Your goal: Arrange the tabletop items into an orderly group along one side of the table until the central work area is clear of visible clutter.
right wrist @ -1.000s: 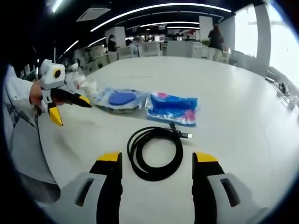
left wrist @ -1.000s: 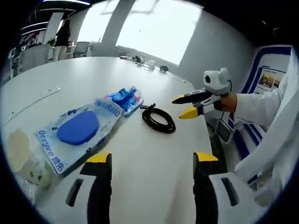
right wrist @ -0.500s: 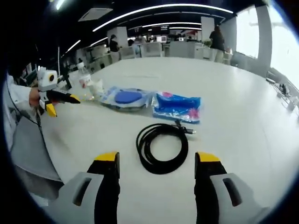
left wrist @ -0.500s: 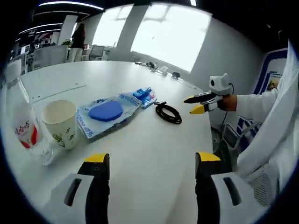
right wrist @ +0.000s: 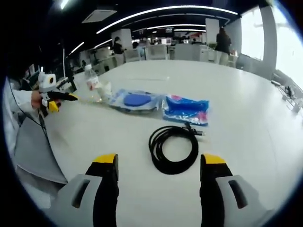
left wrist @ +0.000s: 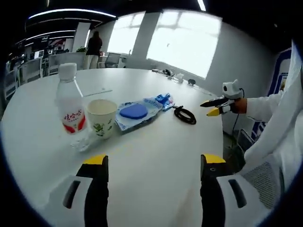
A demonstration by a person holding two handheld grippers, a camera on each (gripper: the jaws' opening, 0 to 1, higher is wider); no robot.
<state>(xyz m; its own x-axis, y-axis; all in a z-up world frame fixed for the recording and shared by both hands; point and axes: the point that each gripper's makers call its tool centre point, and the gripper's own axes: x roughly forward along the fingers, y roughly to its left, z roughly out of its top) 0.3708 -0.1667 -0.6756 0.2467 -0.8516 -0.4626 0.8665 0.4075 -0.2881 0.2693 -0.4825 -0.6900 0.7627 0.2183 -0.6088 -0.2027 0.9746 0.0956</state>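
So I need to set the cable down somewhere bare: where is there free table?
Bare table lies between the left gripper and the row of items. Crowded: water bottle, paper cup, blue sponge pack, blue packet and black cable run in a line.

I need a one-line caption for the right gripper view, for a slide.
Open right gripper hovers before a coiled black cable, with two blue packets behind it on the white table.

i see a person in dark clothes [left wrist: 93, 47] standing beyond the table by bright windows [left wrist: 182, 40]; curved ceiling light strips [right wrist: 165, 9] glow overhead.
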